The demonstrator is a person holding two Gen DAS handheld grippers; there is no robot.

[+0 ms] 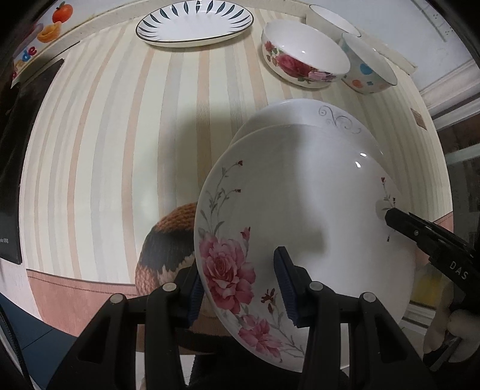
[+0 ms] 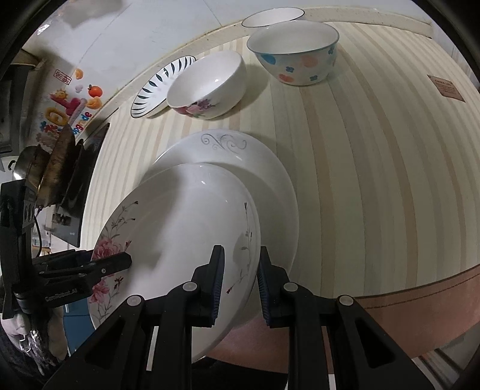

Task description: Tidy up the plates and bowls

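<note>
A white plate with pink flowers [image 1: 300, 228] is held tilted above the table's front edge, its far rim over a white plate with a grey scroll [image 1: 336, 120]. My left gripper [image 1: 240, 288] straddles its near-left rim. My right gripper [image 2: 240, 285] straddles its opposite rim; the pink-flower plate [image 2: 180, 234] and the scroll plate [image 2: 228, 150] show there too. The right gripper's tip [image 1: 396, 220] also shows in the left wrist view, and the left gripper's tip [image 2: 120, 261] in the right wrist view.
Further back on the striped table [image 1: 120, 135] stand a blue-leaf plate [image 1: 195, 27], a rose bowl [image 1: 300, 60], a dotted bowl [image 1: 369, 66] and a white bowl [image 1: 333, 21]. A knitted cap [image 1: 168, 246] shows below the table edge. A dark board [image 1: 18, 168] lies at the left.
</note>
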